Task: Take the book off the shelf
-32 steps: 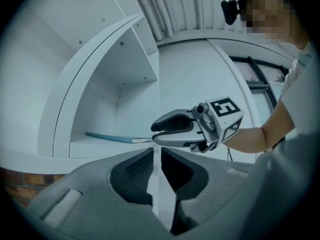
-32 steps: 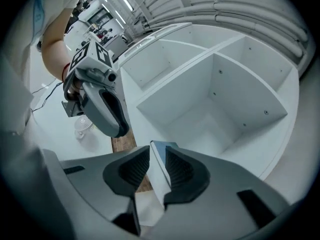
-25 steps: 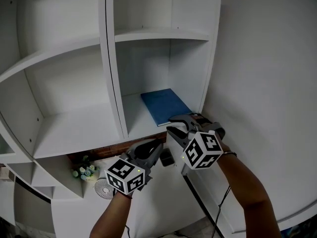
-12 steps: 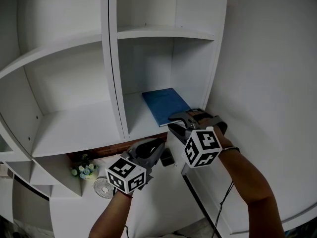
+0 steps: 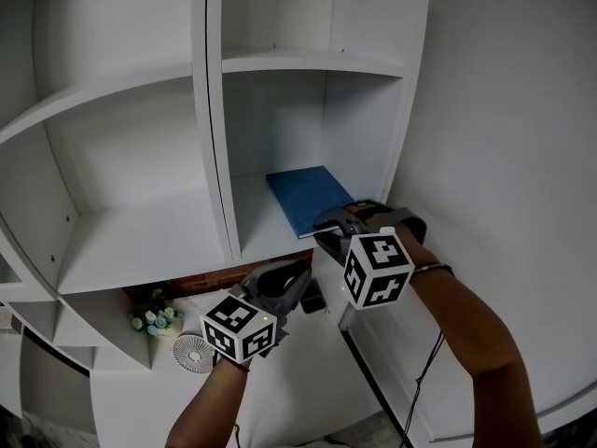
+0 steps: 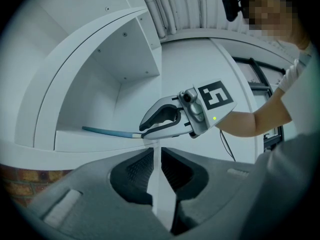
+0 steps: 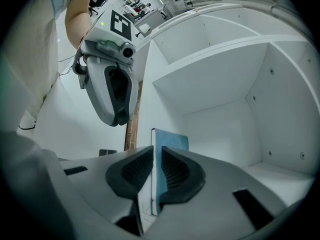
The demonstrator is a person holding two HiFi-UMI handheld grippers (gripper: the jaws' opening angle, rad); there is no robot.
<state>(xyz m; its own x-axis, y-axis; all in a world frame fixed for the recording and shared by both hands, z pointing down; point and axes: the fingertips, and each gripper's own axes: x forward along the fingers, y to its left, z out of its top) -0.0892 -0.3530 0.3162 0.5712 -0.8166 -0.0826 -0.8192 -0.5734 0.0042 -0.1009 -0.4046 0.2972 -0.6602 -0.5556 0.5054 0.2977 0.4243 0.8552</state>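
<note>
A thin blue book (image 5: 306, 196) lies flat on the white shelf (image 5: 261, 241), in the right-hand compartment. My right gripper (image 5: 326, 229) reaches its near right corner. In the right gripper view the book's edge (image 7: 172, 140) stands between the pads of that gripper (image 7: 156, 151); the jaws have just been closing and now pinch it. From the left gripper view, the right gripper (image 6: 143, 132) bites the end of the book (image 6: 107, 131). My left gripper (image 5: 298, 274) hangs below the shelf front, shut and empty, as its own view (image 6: 156, 154) shows.
A vertical divider (image 5: 216, 157) bounds the book's compartment on the left and a side panel (image 5: 401, 138) on the right, by the plain wall (image 5: 504, 157). Below the shelf are a brick strip (image 5: 201, 284), small flowers (image 5: 154, 322) and a round white fan (image 5: 196, 351).
The right gripper has rolled a little at the book's corner and its jaws have narrowed onto the book's edge. The left gripper has stayed put.
</note>
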